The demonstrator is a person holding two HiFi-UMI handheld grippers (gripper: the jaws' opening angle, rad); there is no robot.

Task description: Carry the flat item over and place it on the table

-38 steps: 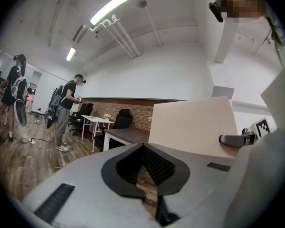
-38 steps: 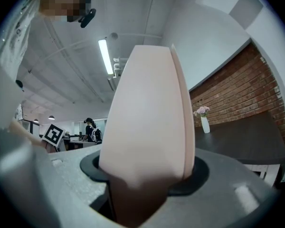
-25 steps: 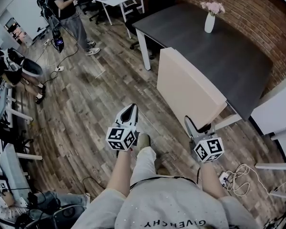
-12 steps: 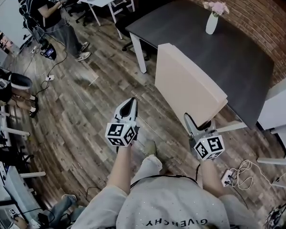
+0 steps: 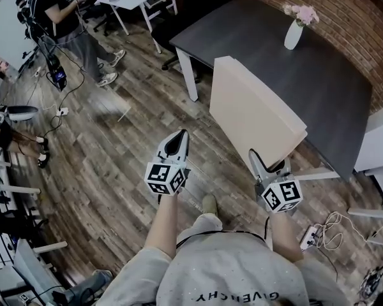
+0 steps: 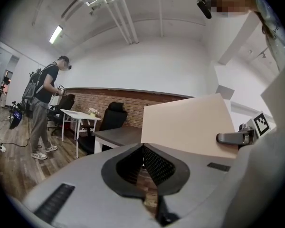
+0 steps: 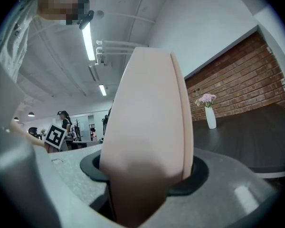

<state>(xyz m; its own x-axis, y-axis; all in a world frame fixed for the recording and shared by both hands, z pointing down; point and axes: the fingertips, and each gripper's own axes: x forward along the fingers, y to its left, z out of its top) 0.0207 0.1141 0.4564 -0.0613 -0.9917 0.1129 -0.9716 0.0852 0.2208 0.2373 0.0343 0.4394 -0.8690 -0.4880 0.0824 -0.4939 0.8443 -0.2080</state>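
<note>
R gripper pinches the beige flat board at its bottom edge, clear only in right gripper view. Head view: board upright, in the air by the dark table's near edge. L gripper: jaws pressed together, empty, per left gripper view.

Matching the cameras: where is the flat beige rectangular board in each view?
Head view: flat beige rectangular board, centre-right.
Left gripper view: right of centre.
Right gripper view: centre, in the right claw.
Shared landmark: dark grey table, beyond it in all three.
</note>
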